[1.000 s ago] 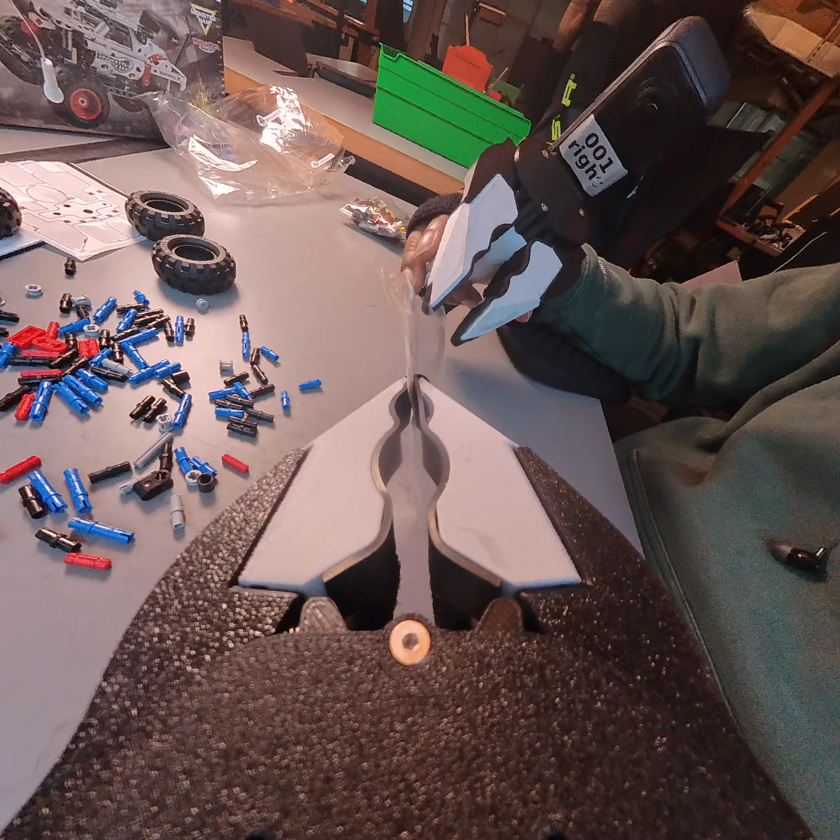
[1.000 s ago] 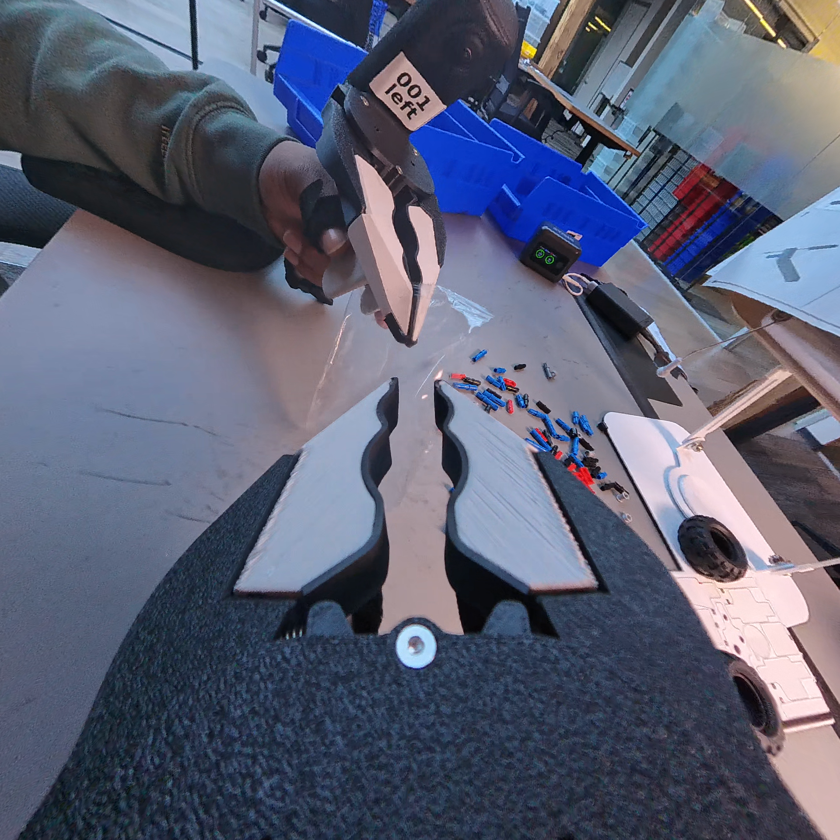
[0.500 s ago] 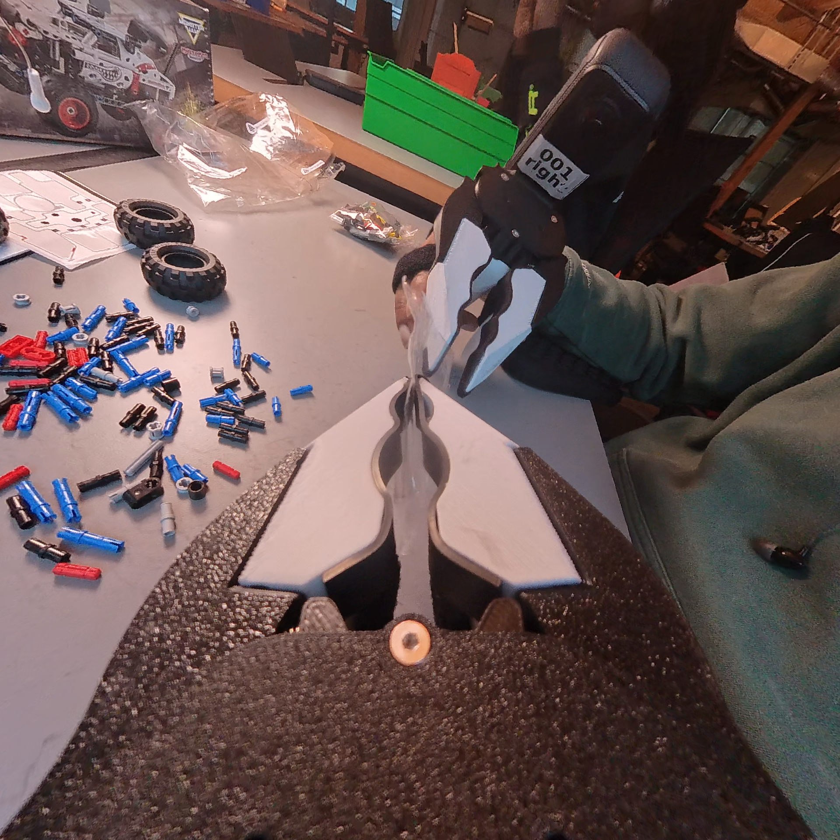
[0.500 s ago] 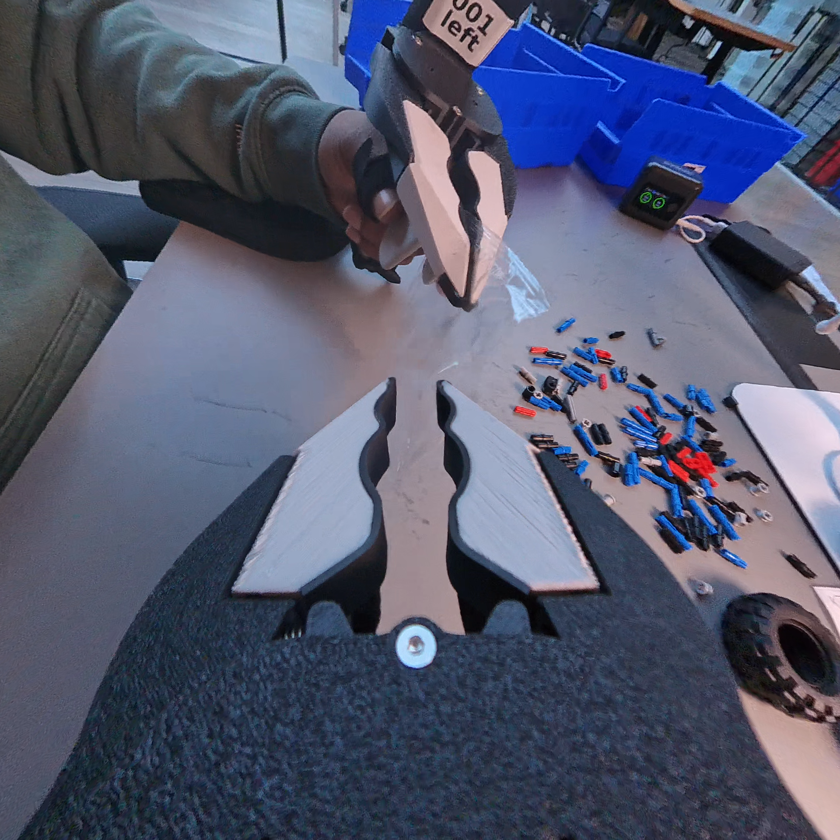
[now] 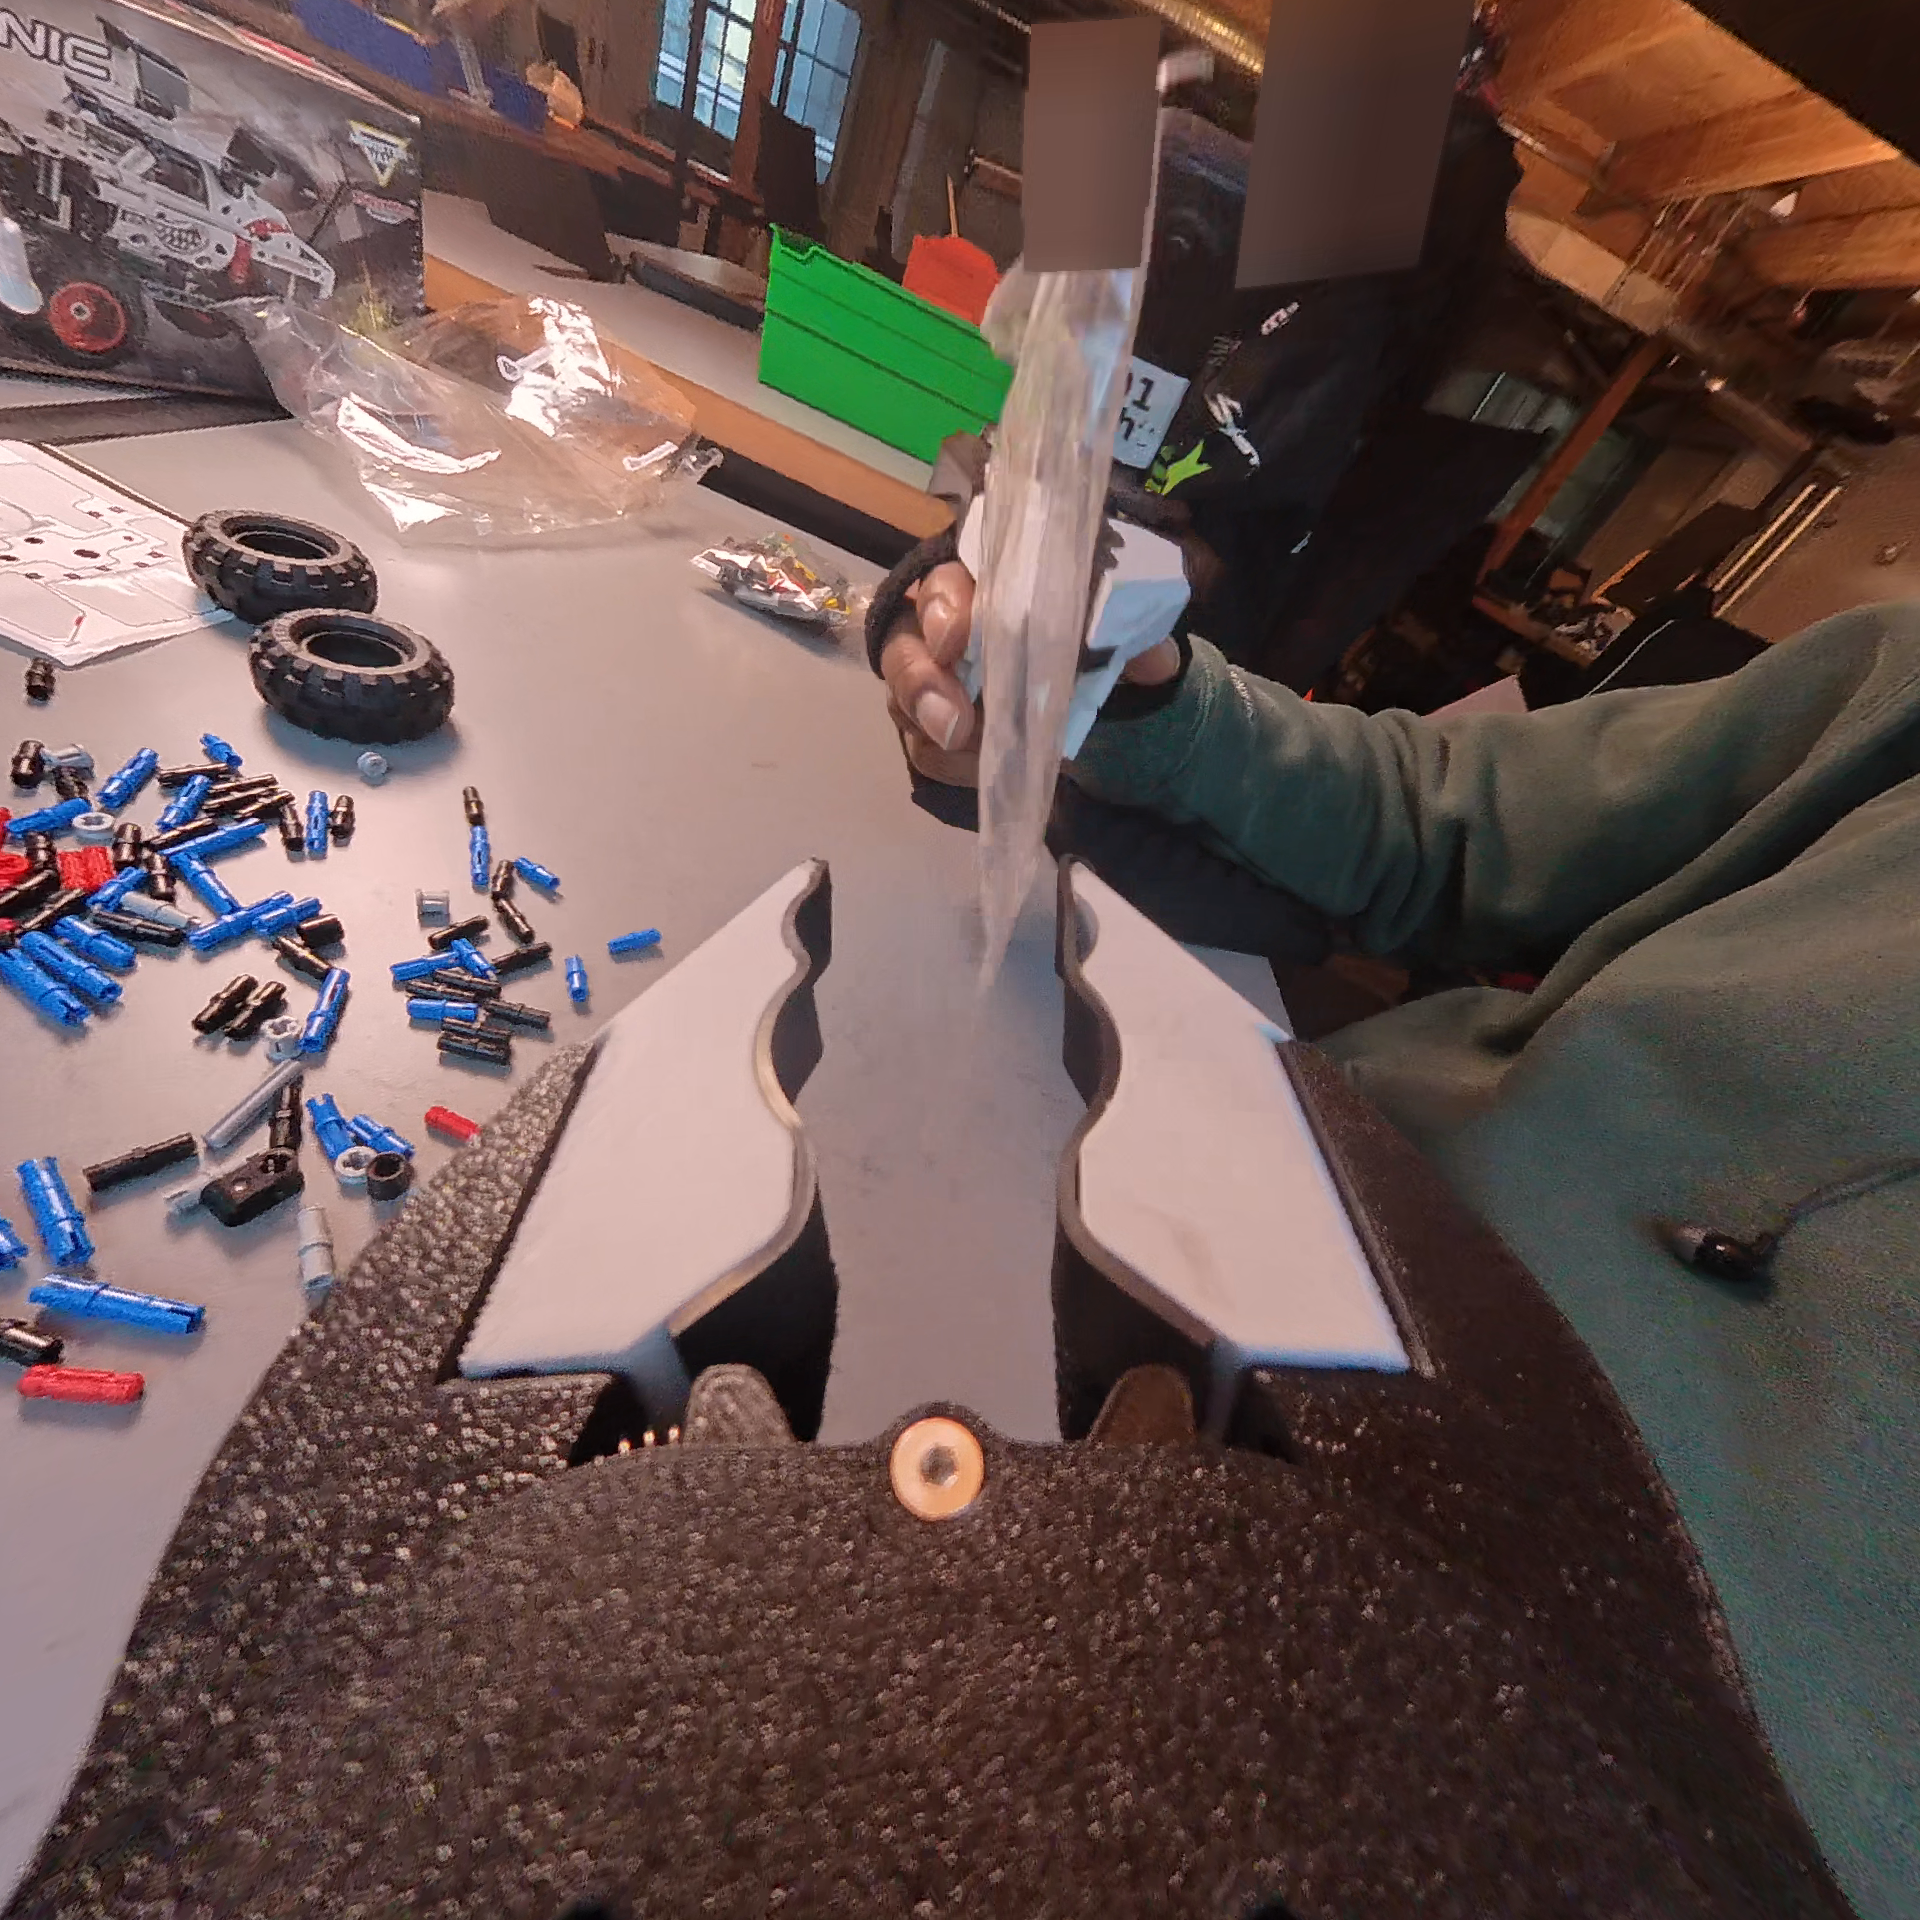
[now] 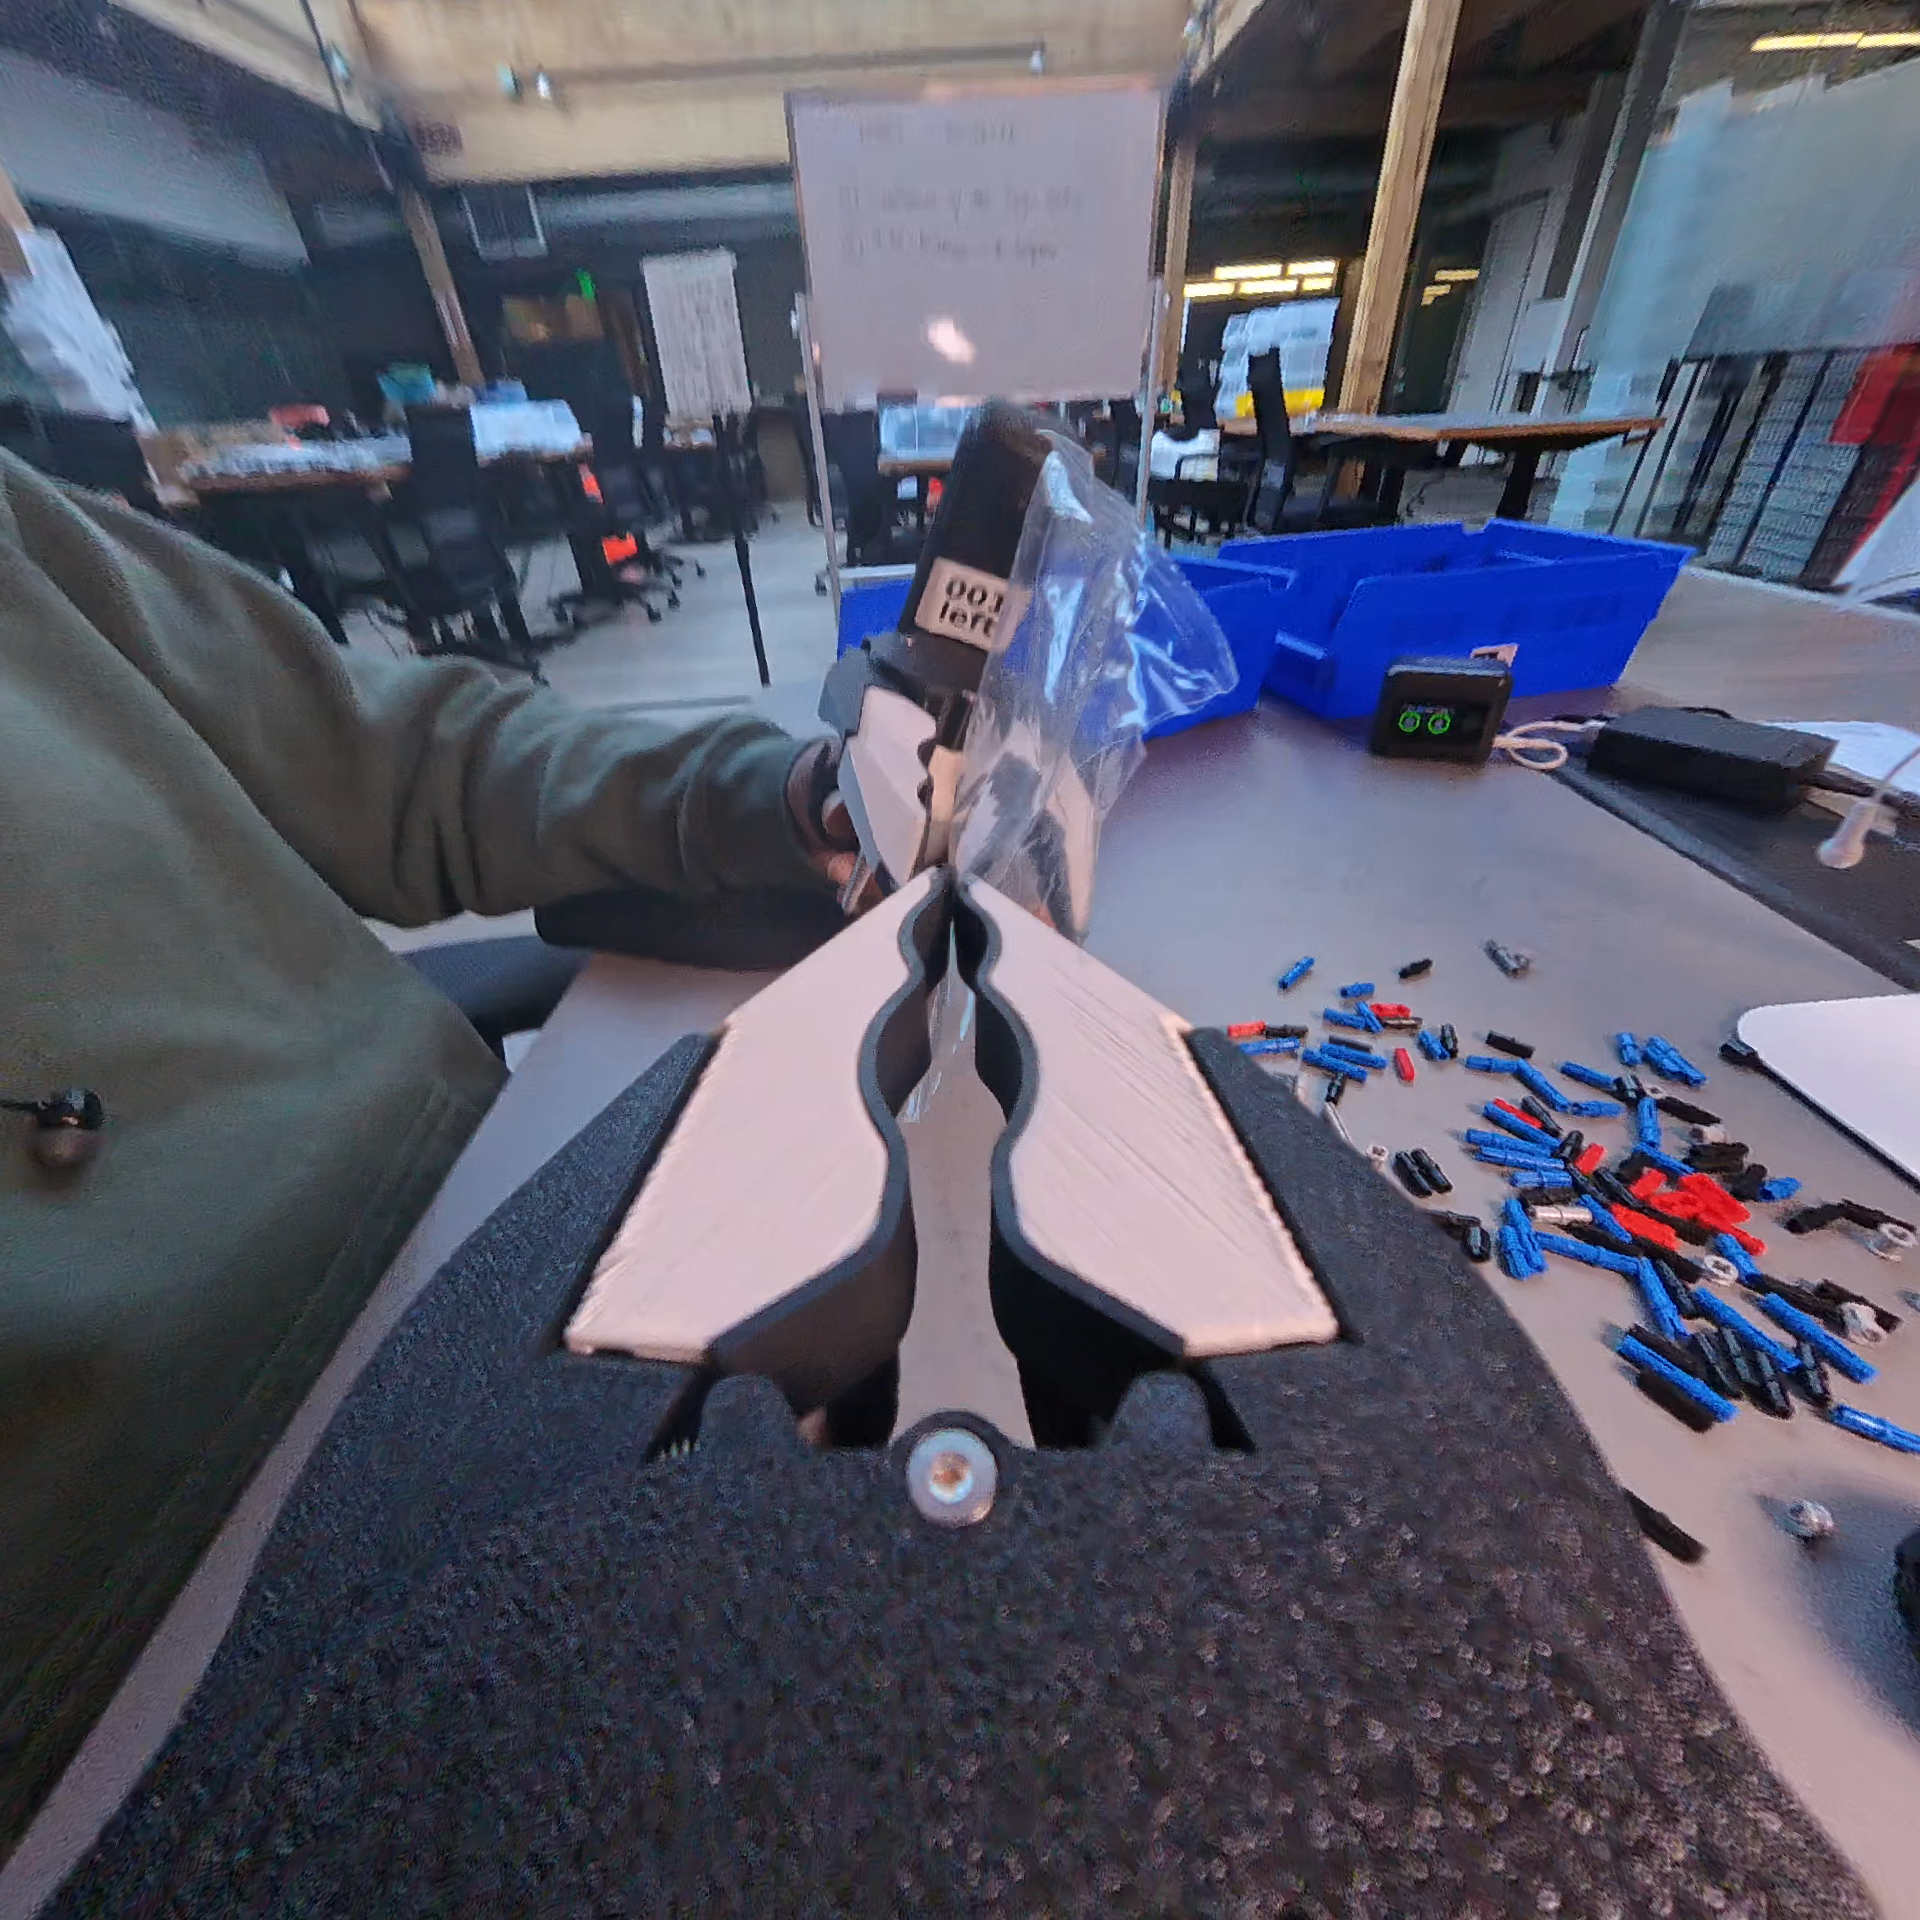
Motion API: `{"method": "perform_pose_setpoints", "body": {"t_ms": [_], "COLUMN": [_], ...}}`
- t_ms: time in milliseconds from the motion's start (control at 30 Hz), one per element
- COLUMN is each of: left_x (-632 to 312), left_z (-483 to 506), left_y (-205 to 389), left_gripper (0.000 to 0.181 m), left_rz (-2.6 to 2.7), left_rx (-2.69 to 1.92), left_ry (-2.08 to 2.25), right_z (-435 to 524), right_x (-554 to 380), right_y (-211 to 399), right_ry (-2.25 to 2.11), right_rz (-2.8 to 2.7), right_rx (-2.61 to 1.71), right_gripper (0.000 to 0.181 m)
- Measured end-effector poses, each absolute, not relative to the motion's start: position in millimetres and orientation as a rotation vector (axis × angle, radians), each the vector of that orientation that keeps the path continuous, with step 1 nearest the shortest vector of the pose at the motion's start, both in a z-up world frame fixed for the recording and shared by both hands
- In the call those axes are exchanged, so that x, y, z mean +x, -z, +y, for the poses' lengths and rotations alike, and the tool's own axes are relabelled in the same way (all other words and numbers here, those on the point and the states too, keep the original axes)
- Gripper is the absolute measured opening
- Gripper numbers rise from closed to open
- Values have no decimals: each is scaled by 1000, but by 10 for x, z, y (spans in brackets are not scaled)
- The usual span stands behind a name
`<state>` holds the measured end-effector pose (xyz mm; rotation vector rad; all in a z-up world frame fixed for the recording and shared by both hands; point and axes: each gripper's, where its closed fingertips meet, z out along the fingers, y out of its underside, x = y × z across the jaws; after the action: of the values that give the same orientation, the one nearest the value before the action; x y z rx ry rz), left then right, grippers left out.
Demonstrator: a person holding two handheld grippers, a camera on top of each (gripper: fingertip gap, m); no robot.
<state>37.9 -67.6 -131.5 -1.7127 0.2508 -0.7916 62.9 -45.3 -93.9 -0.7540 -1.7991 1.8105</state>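
A small clear plastic bag [image 6: 1081,707] is pinched at its lower edge in my right gripper [image 6: 951,894], which is shut on it above the grey table [image 6: 1299,831]. In the left wrist view the bag [image 5: 1039,623] hangs upright, with its lower tip dangling between the fingertips of my left gripper [image 5: 943,873]. My left gripper is open and empty and does not grip the bag. One of the right gripper's fingers [image 5: 1138,603] shows behind the bag. One of the left gripper's fingers [image 6: 888,769] shows just beyond the right fingertips.
Many small blue, black and red pins [image 5: 208,935] lie scattered on the table, also in the right wrist view [image 6: 1621,1195]. Two black tyres [image 5: 348,675], a crumpled clear bag [image 5: 478,436], a small bag of parts [image 5: 779,577] and a toy box [image 5: 187,208] stand beyond. Blue bins [image 6: 1455,613] are at the far edge. The grippers' ends are close to 6 cm from one another.
My left gripper has opened and let go of the clear bag. My right gripper has closed in, shut on the bag and now holds it upright.
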Motion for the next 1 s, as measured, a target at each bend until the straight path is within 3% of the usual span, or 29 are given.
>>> {"method": "perform_pose_setpoints", "body": {"t_ms": [167, 233, 267, 533, 733, 900, 1000], "left_x": [384, 402, 389, 247, 158, 373, 118], "left_z": [-670, -694, -699, -707, -868, -795, -619], "left_y": [1244, 1164, 1137, 1056, 748, 965, 1161], "left_gripper": [27, 3, 0, 1, 64, 80, 91], "left_rz": [296, 300, 289, 204, 134, 213, 284], "left_rx": [-1686, -1649, -1638, -1619, -1445, -1588, -1735], "left_ry": [678, 687, 689, 715, 971, 922, 294], "right_z": [-381, -521, -604, -722, -416, -426, -407], "right_x": [667, 730, 775, 761, 563, 497, 425], "right_y": [783, 830, 866, 947, 1161, 1274, 1369], "right_ry": [-2008, -2065, -2081, -2012, -1752, -1671, -1614], "right_rz": [-1696, -1767, -1819, -1881, -1869, -1906, -1923], "right_rx": [-819, -780, -748, -720, -832, -886, -1038], "right_gripper": [0, 0, 0, 0, 0, 0, 0]}}
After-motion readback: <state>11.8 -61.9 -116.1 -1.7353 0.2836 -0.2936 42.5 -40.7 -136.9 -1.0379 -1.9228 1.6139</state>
